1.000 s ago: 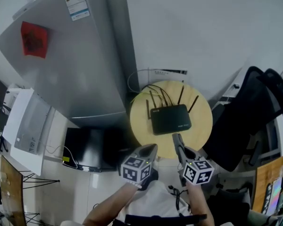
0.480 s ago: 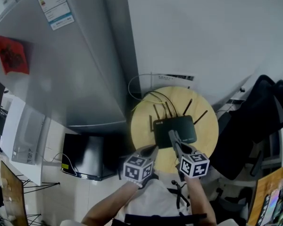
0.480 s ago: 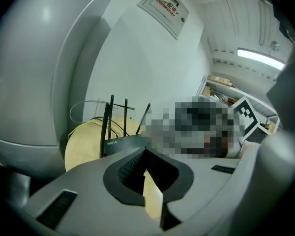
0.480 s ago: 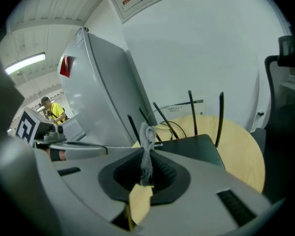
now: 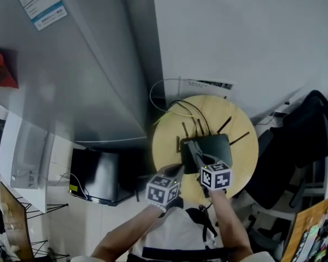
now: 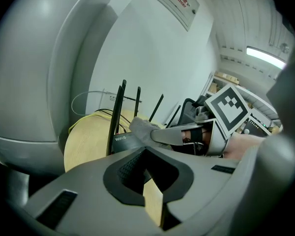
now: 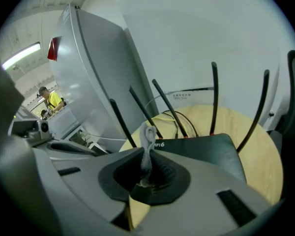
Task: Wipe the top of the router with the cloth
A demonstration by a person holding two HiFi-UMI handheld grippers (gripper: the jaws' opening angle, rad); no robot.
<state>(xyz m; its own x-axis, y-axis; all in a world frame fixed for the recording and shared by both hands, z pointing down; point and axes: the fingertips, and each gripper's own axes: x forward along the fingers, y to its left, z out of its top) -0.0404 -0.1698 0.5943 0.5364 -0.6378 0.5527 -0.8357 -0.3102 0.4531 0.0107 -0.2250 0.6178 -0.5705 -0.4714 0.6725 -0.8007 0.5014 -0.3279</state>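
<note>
Two tongs close in as cloth reaches the router

Seen from the head view, my right tongs [image 5: 190,145] have advanced in the last second from the near edge of the round desk [image 5: 167,141]. They now hang over the near-left part of the black router [image 5: 216,146], whose antennas rise just beyond the tips. The right gripper view shows those tongs pinching a grey cloth [image 7: 148,140], a bunched strip standing up between the jaws. The router's top lies directly ahead and slightly to their right. My left tongs [image 5: 176,169], pressed together on nothing, have stayed back at the desk's near rim, just left of the right pair. From their own camera the cloth's free end shows ahead and to the right, at the router's near-left corner. Whether the cloth already touches the top I cannot tell. I judge the approach finished and the wipe itself about to start. The next move would be a sweep rightward across the top, stopping short of the antennas and cables behind.
</note>
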